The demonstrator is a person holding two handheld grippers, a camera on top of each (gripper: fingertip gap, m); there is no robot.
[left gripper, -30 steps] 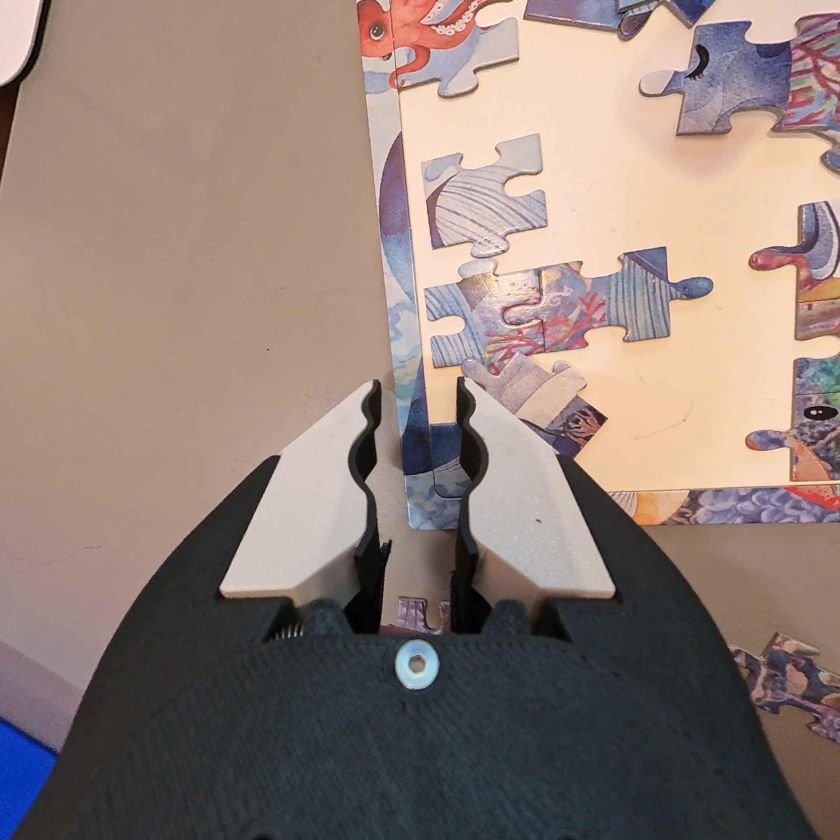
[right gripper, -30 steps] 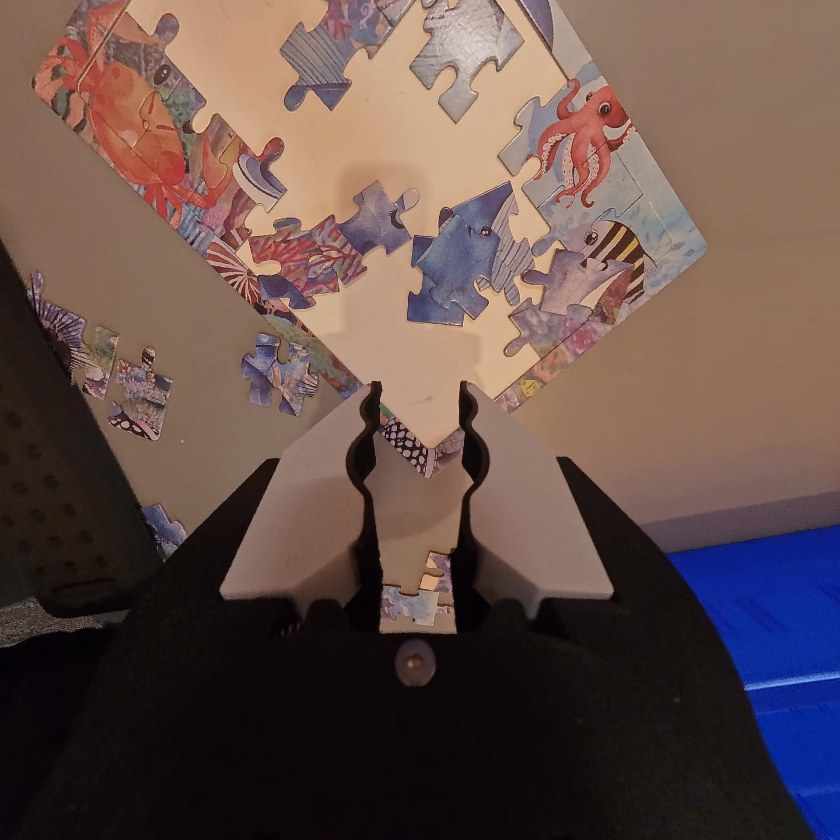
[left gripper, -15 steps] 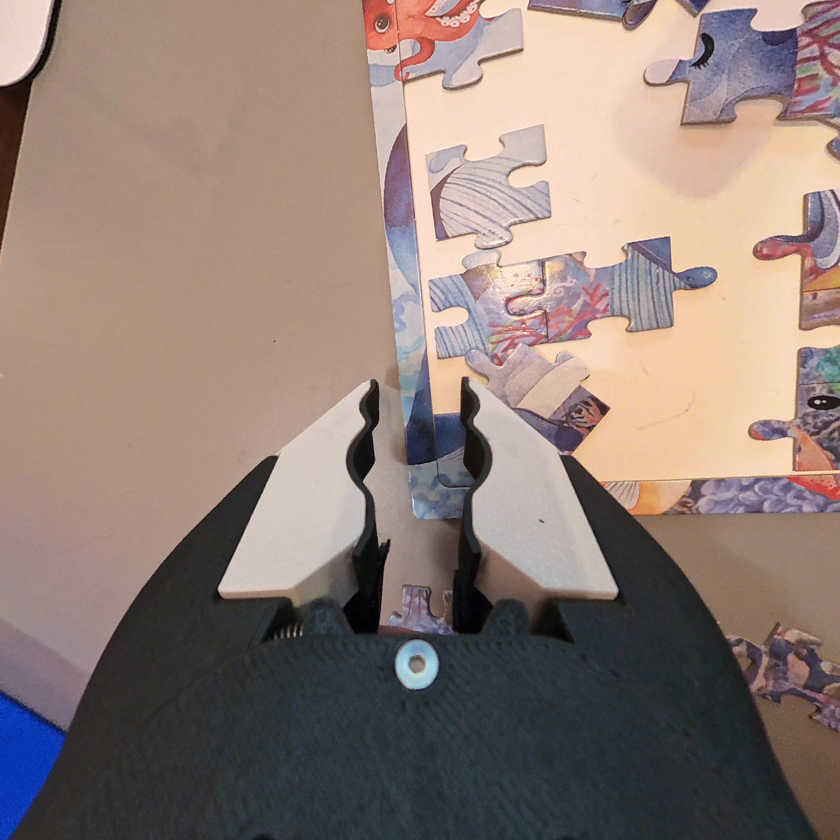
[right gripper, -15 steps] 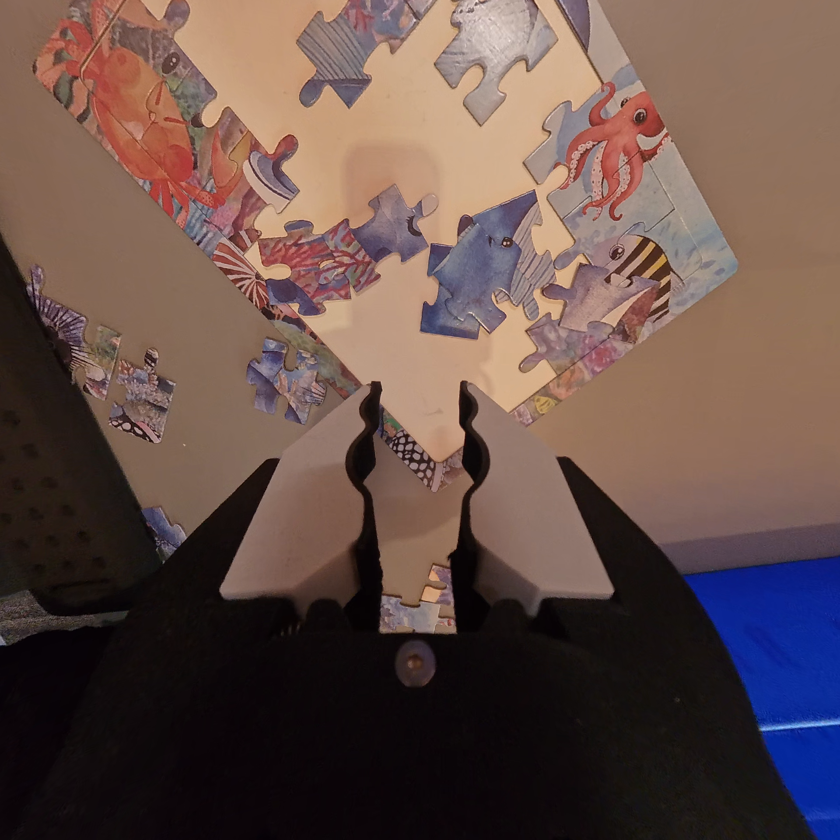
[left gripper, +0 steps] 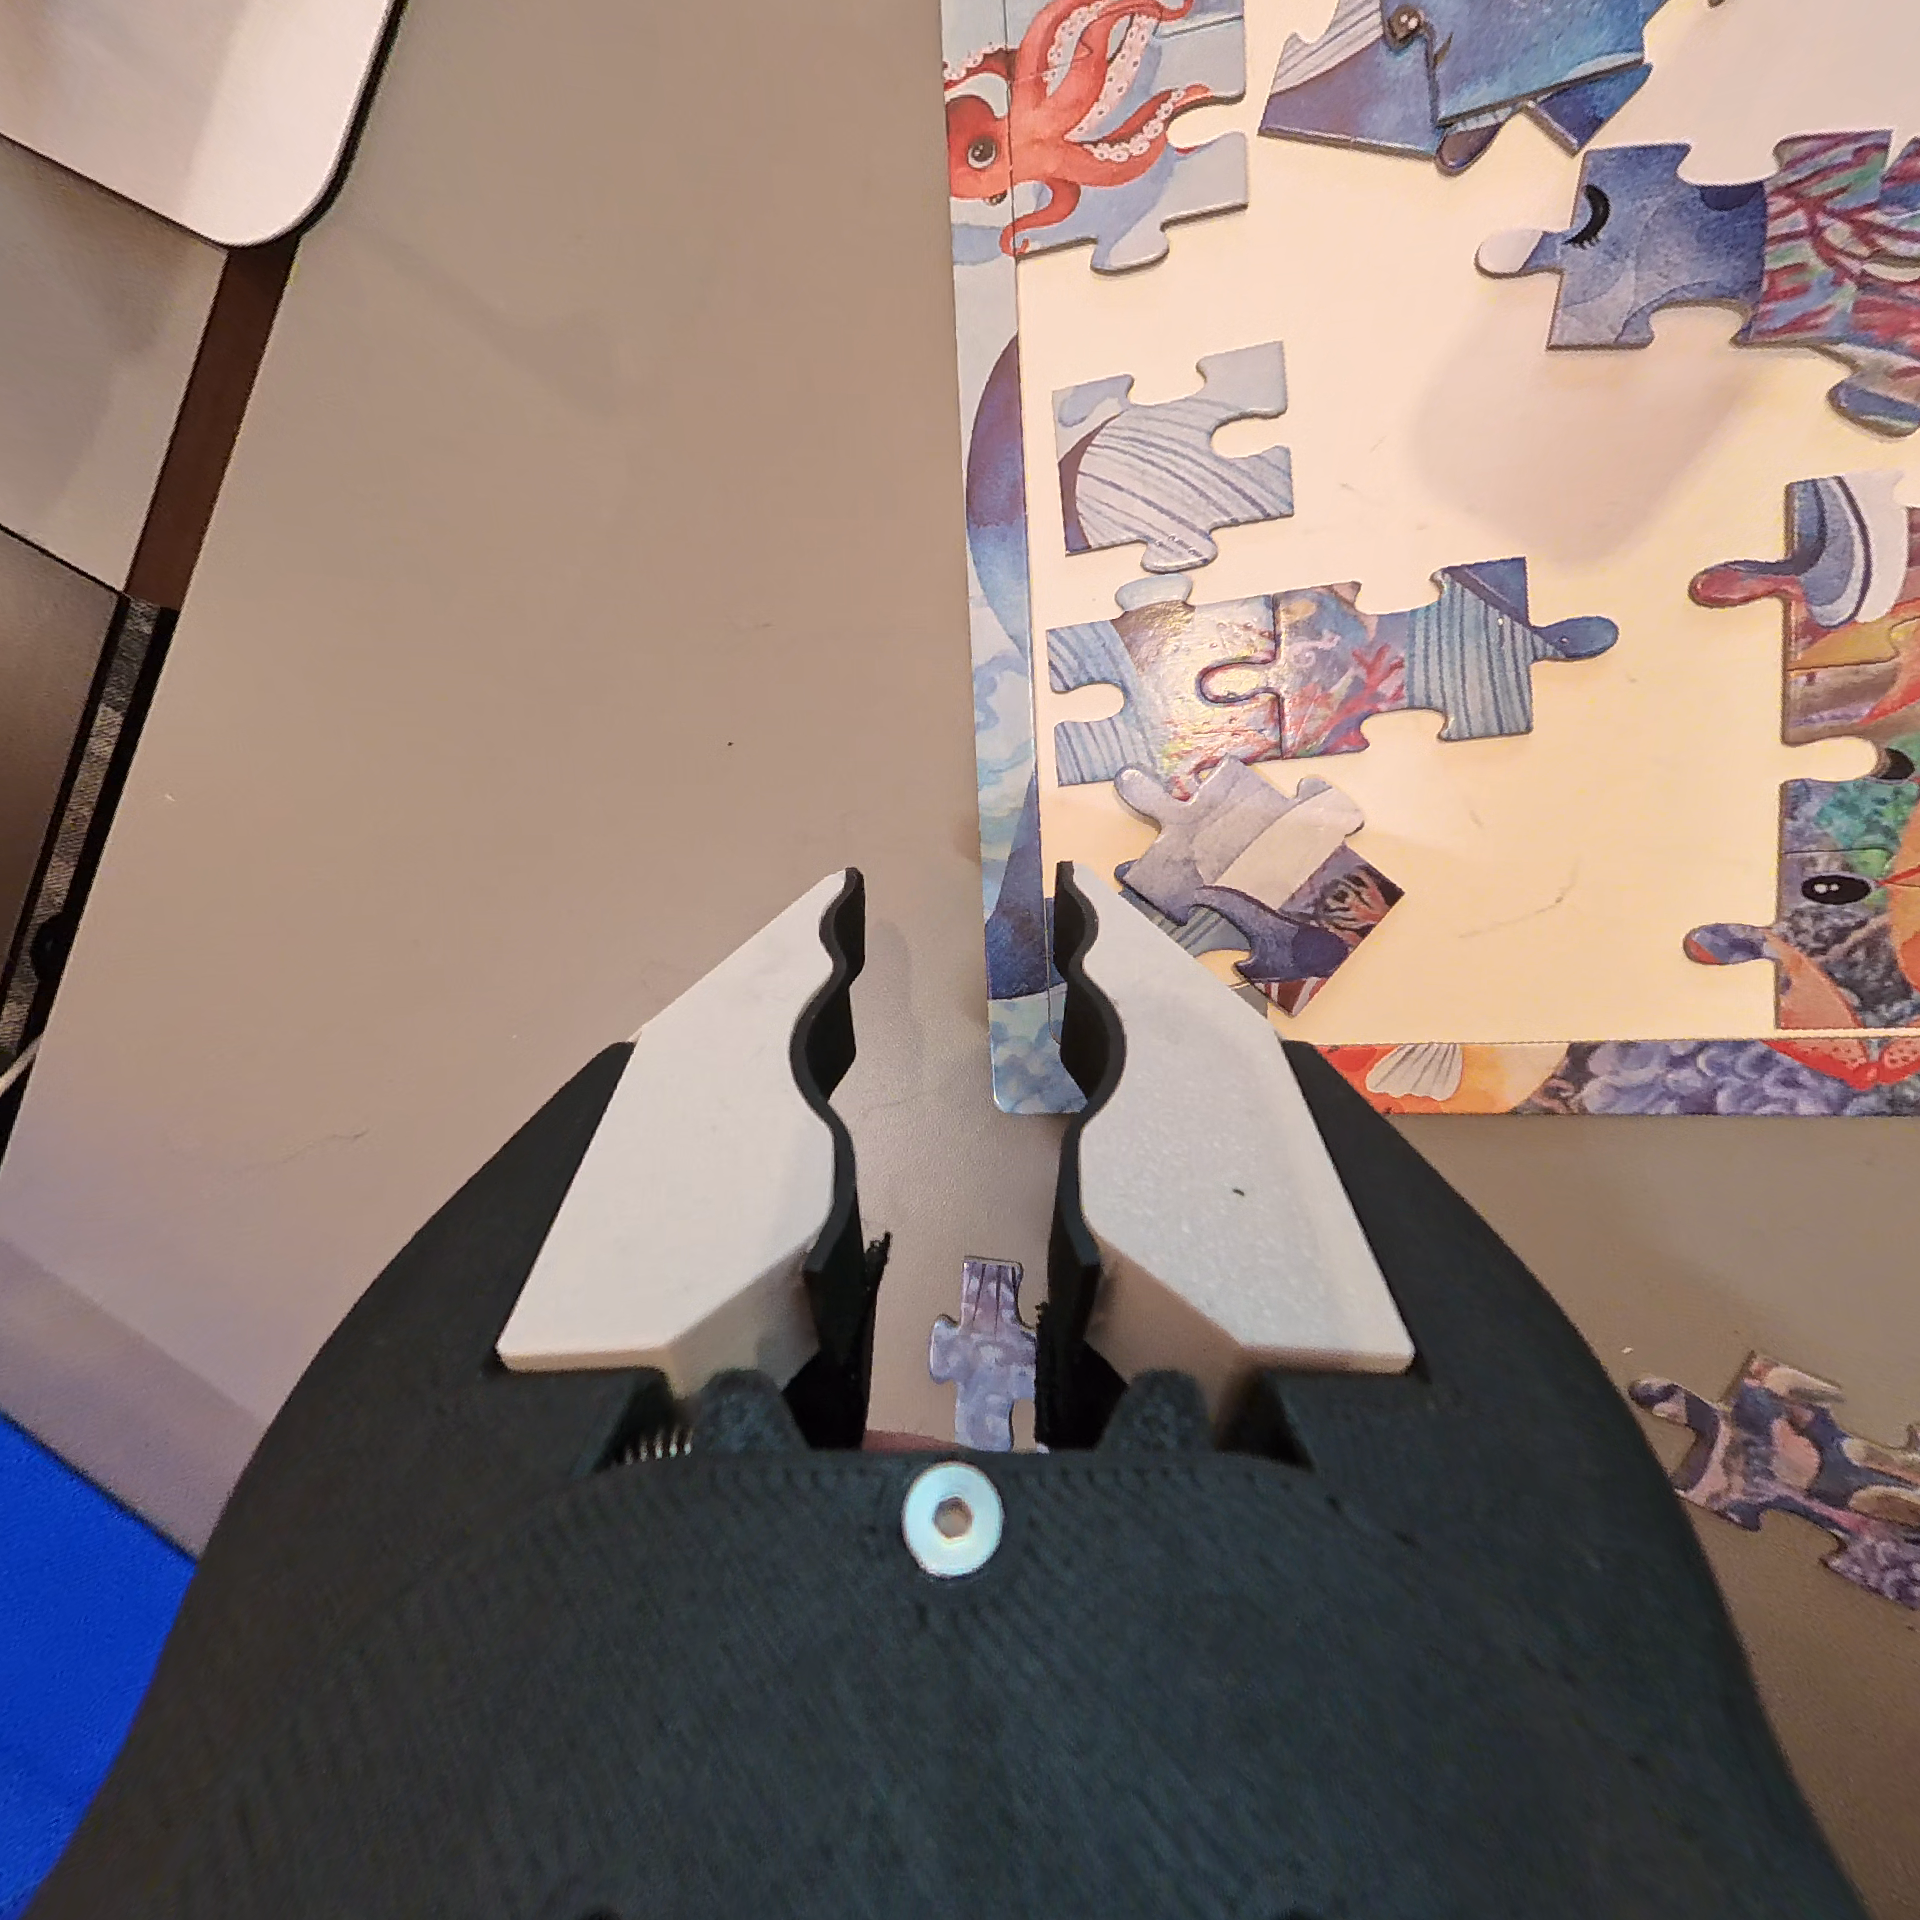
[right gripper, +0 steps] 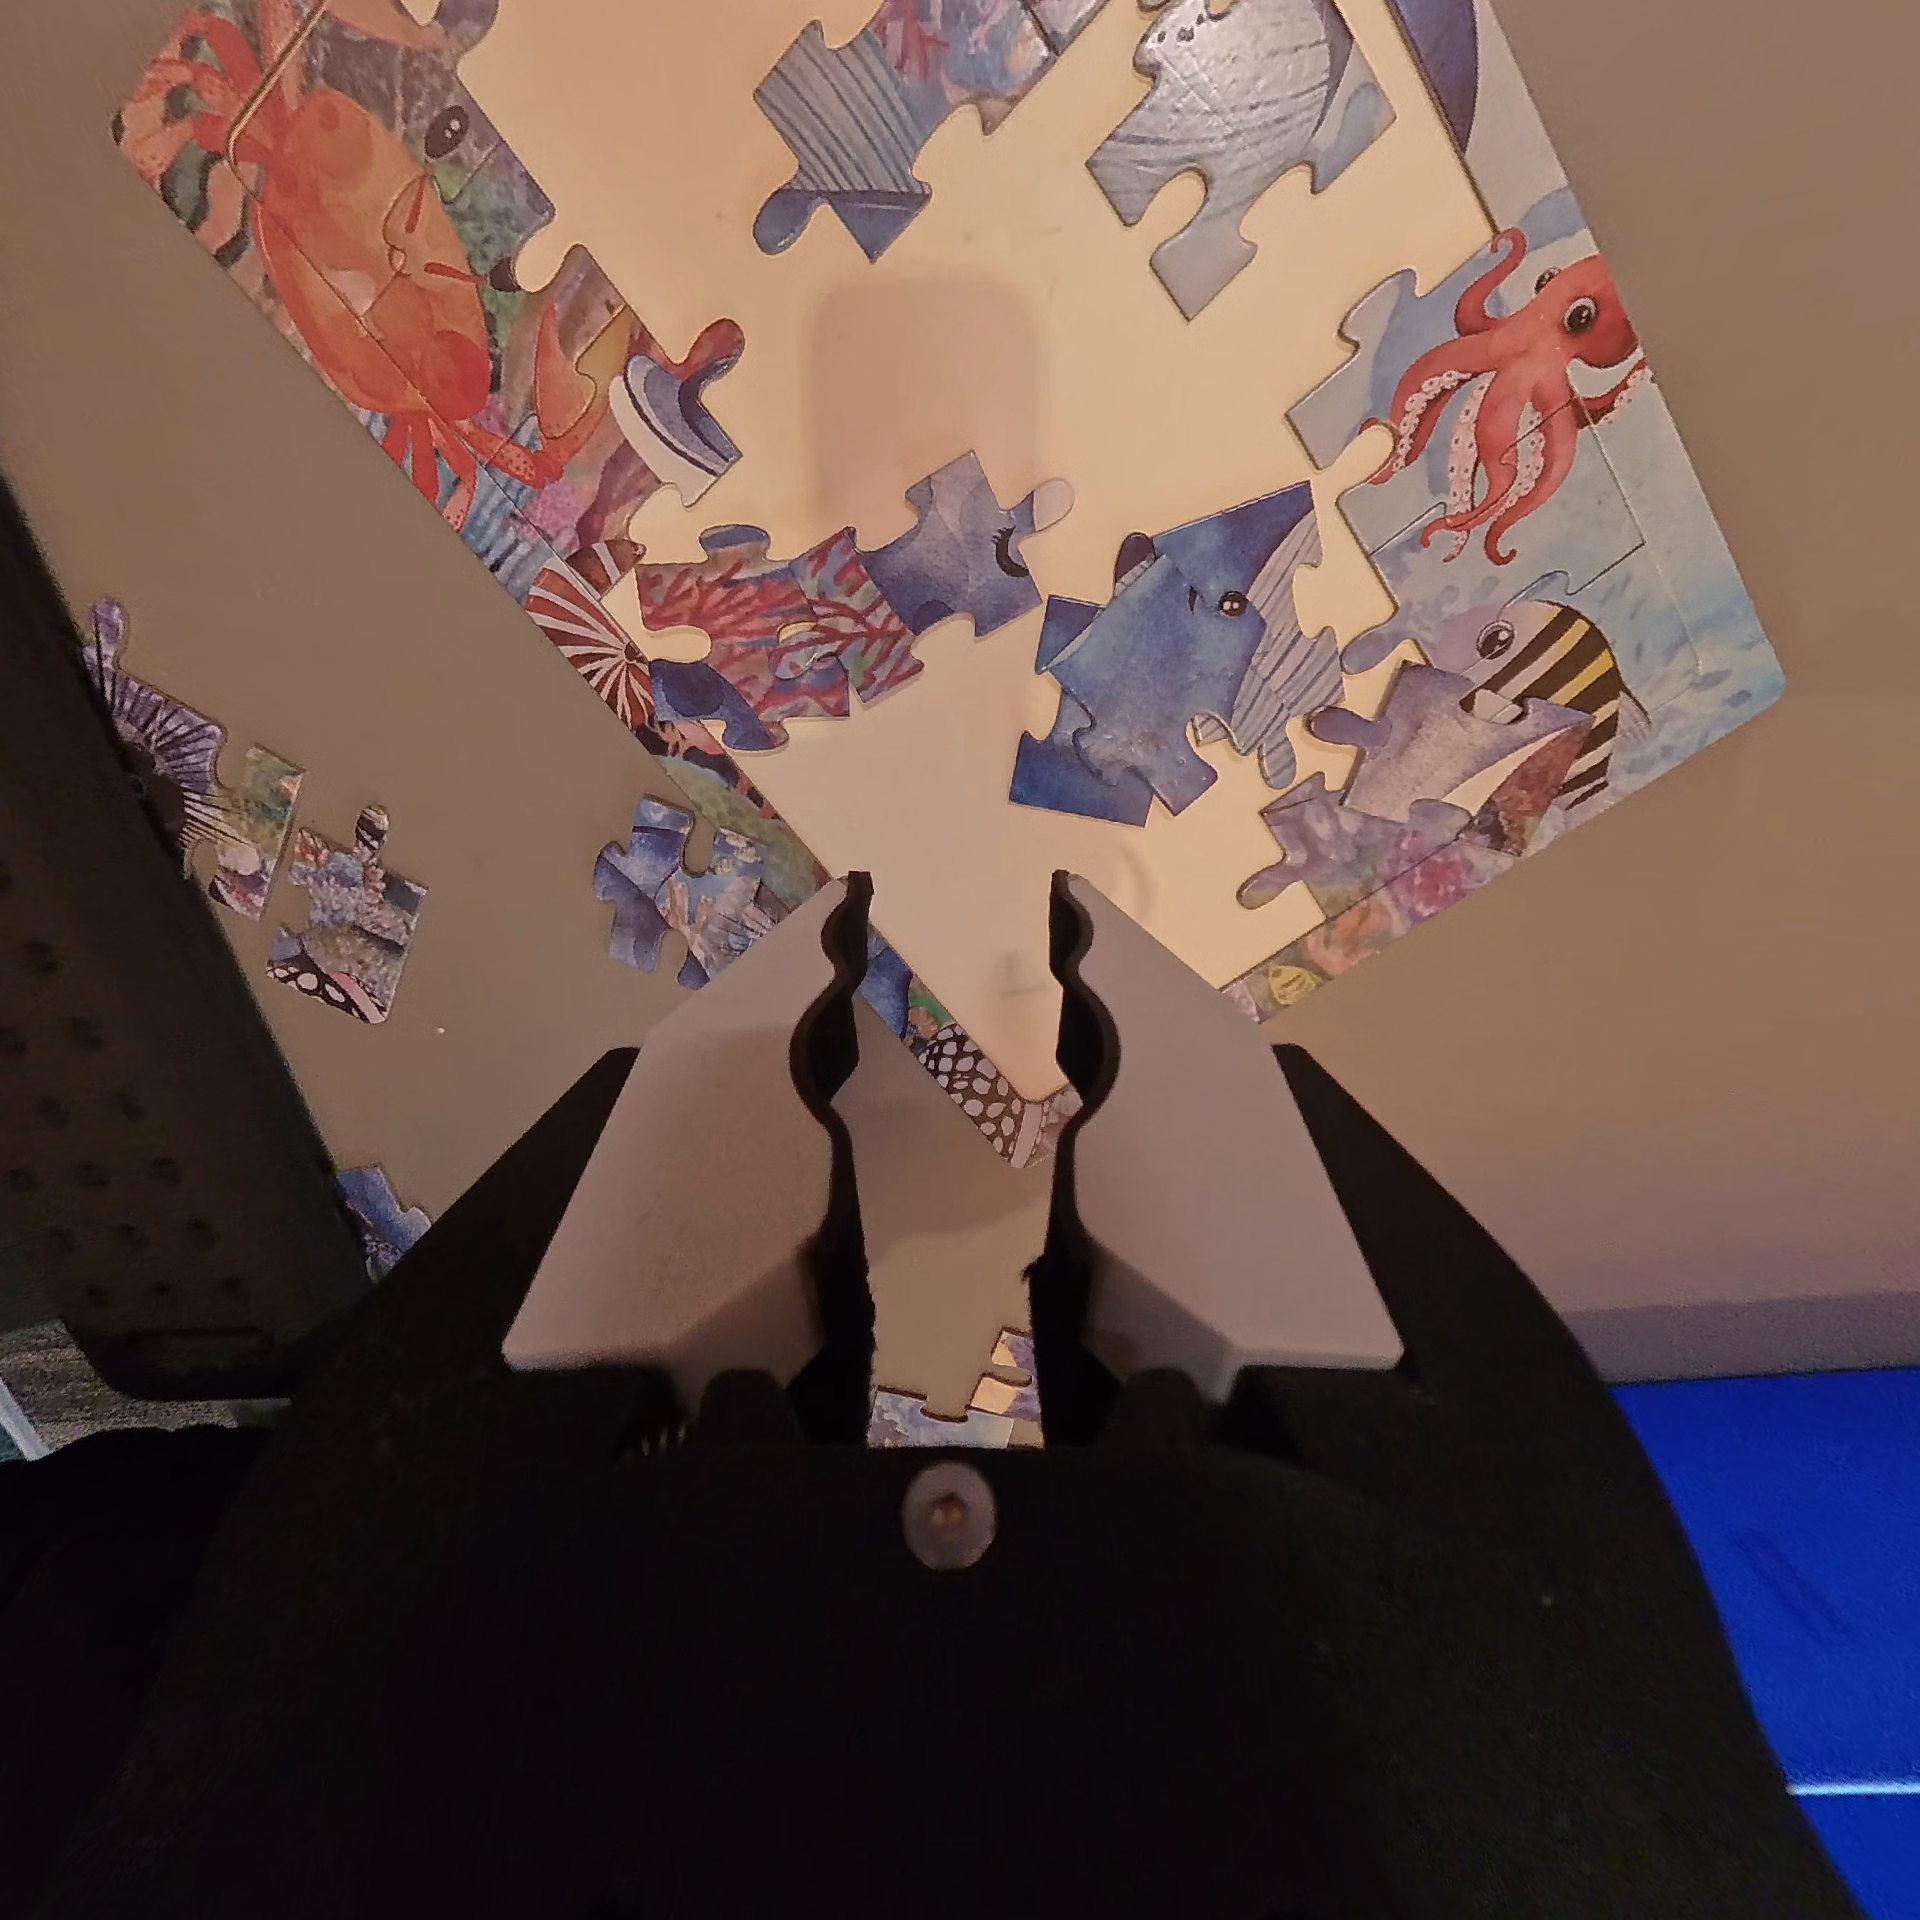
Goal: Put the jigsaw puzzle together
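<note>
Left tongs [left gripper: 956,914] parted narrowly, empty, poised above the grey surface [left gripper: 520,623] by the near left corner of the puzzle tray [left gripper: 1006,914]. Right tongs [right gripper: 961,914] likewise parted, empty, over the tray's near corner. Loose pieces [right gripper: 332,914] scattered on the surface beside the tray. Farther in: joined coral pieces [left gripper: 1288,681], whale piece [left gripper: 1169,457], octopus [left gripper: 1070,114] set in the far corner.

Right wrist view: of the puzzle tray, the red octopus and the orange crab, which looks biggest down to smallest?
1. puzzle tray, by far the largest; it holds both pictures.
2. orange crab.
3. red octopus.
The crab and octopus look close in size, and the crab is cut off at the picture's edge, so that order is unsure.
</note>
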